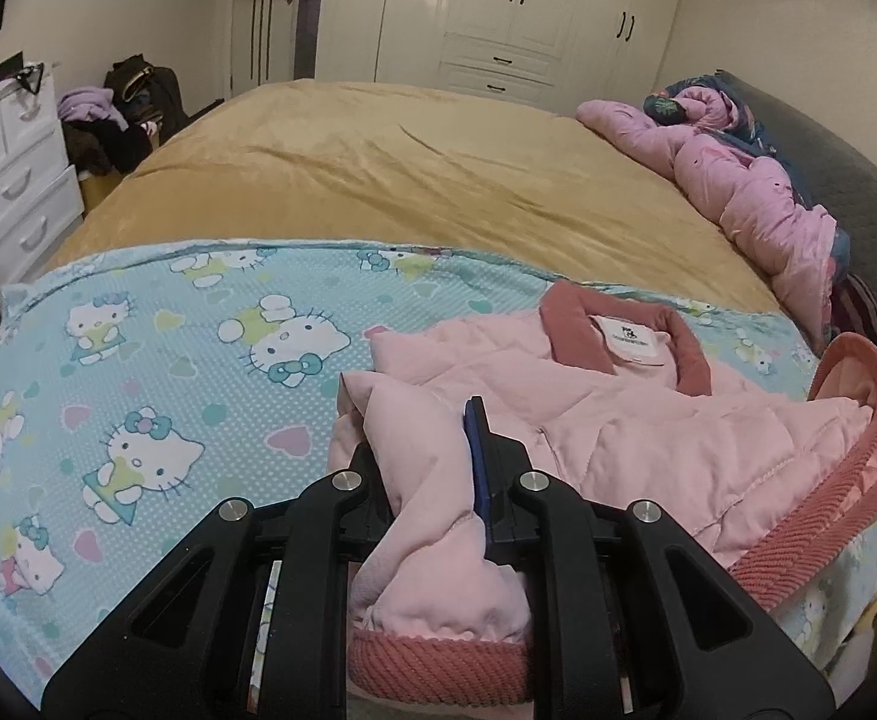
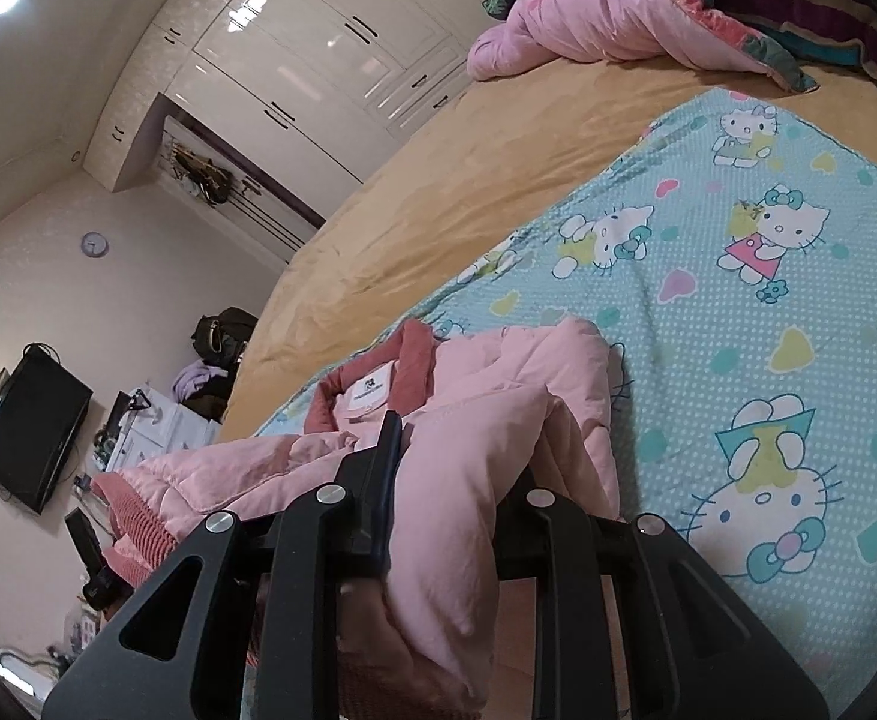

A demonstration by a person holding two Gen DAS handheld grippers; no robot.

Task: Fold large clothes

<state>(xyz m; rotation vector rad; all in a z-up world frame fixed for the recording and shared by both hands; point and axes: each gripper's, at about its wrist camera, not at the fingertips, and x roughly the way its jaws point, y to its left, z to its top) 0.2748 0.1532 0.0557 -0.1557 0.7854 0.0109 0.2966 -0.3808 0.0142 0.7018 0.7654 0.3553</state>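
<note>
A pink padded jacket (image 1: 636, 438) with a darker pink ribbed collar and hem lies on a blue Hello Kitty sheet (image 1: 156, 372) on the bed. My left gripper (image 1: 423, 450) is shut on a bunched fold of the jacket near its ribbed hem. In the right wrist view the same jacket (image 2: 498, 396) lies on the sheet (image 2: 738, 312), collar and label facing up. My right gripper (image 2: 456, 468) is shut on another thick fold of the jacket; its right finger is hidden under the fabric.
A tan bedspread (image 1: 390, 180) covers the bed beyond the sheet. A crumpled pink quilt (image 1: 756, 180) lies by the grey headboard. A white dresser (image 1: 6, 174) and a pile of clothes (image 1: 120, 114) stand at the left. White wardrobes (image 1: 498, 12) line the far wall.
</note>
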